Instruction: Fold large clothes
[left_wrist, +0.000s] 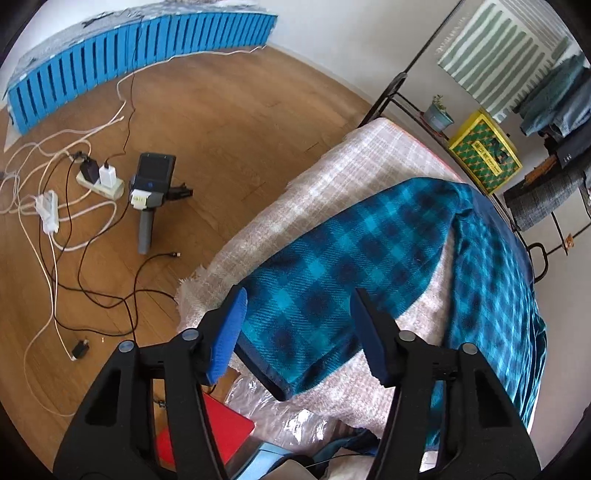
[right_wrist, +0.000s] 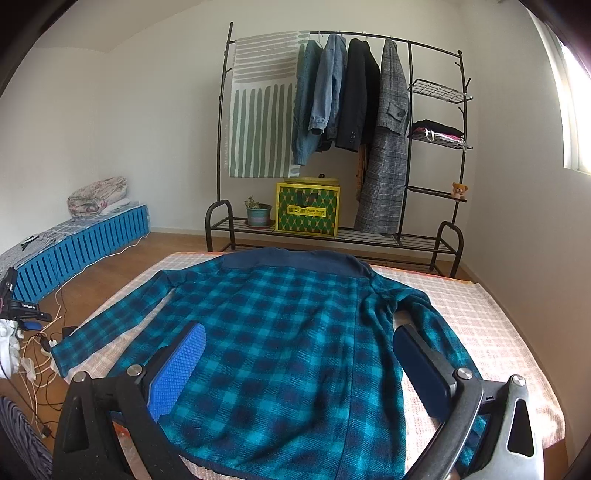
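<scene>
Blue plaid shirt (right_wrist: 280, 332) lies flat, back up, on checked cloth-covered table (right_wrist: 491, 317), one sleeve (left_wrist: 332, 266) stretched out. Left gripper (left_wrist: 299, 317) fingers apart over sleeve cuff; right gripper (right_wrist: 299, 354) fingers apart over hem. Clothes rack (right_wrist: 332, 122) behind table, cables (left_wrist: 66, 206) and power strip (left_wrist: 99, 181) on floor.

The left wrist view looks steeply down, close over the plaid jacket's sleeve (left_wrist: 343, 258) and the floor. The right wrist view faces level across the same jacket (right_wrist: 288, 332) toward the clothes rack (right_wrist: 340, 140).
</scene>
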